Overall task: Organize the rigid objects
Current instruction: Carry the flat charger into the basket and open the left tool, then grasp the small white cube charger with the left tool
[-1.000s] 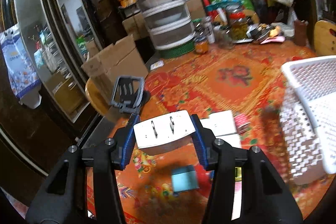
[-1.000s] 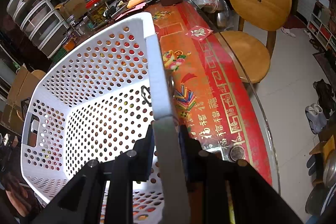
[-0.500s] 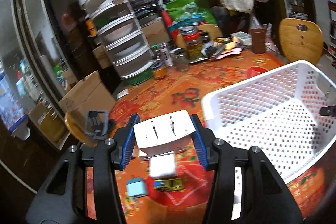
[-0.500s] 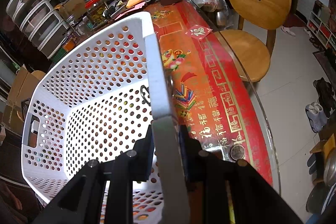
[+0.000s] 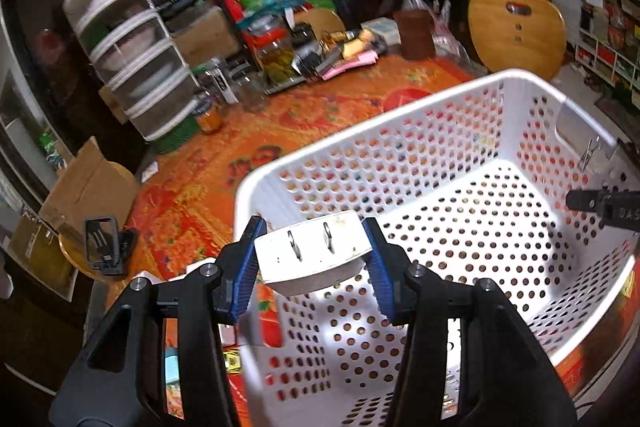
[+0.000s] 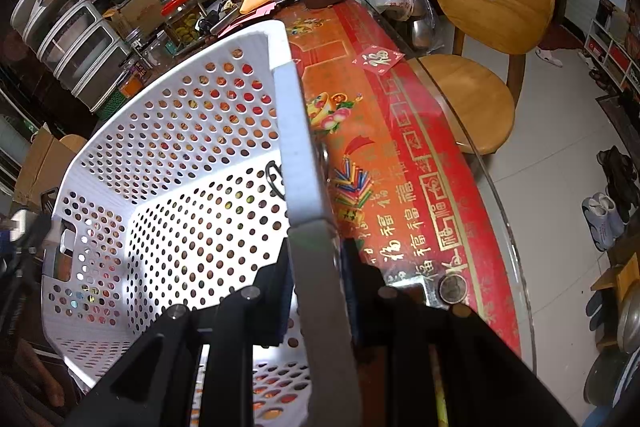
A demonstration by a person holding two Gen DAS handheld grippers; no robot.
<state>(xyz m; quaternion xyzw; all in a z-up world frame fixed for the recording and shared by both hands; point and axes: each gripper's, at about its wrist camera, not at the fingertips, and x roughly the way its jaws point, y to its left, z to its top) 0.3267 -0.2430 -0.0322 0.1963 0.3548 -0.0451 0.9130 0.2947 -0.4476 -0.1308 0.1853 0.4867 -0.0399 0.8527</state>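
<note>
A white plug adapter (image 5: 308, 259) with two metal prongs sits between the blue pads of my left gripper (image 5: 314, 247), which is shut on it. It hangs just over the near left rim of the white perforated basket (image 5: 360, 131), above the bare basket floor. My right gripper (image 6: 318, 251) is shut on the basket's right rim (image 6: 292, 131). In the left wrist view its black tip (image 5: 600, 205) shows at the basket's far right side. The basket stands on the red and orange tablecloth (image 6: 380, 147).
Jars, a brown mug (image 5: 414, 35), stacked clear containers (image 5: 132, 59) and bags crowd the table's far side. A yellow toy car (image 5: 232, 361) and a light blue box (image 5: 172, 367) lie left of the basket. A wooden chair (image 6: 480, 27) stands past the glass table edge.
My left gripper has swung right with the plug adapter, from over the small items on the cloth to over the basket's near rim. The right gripper and basket have stayed still.
</note>
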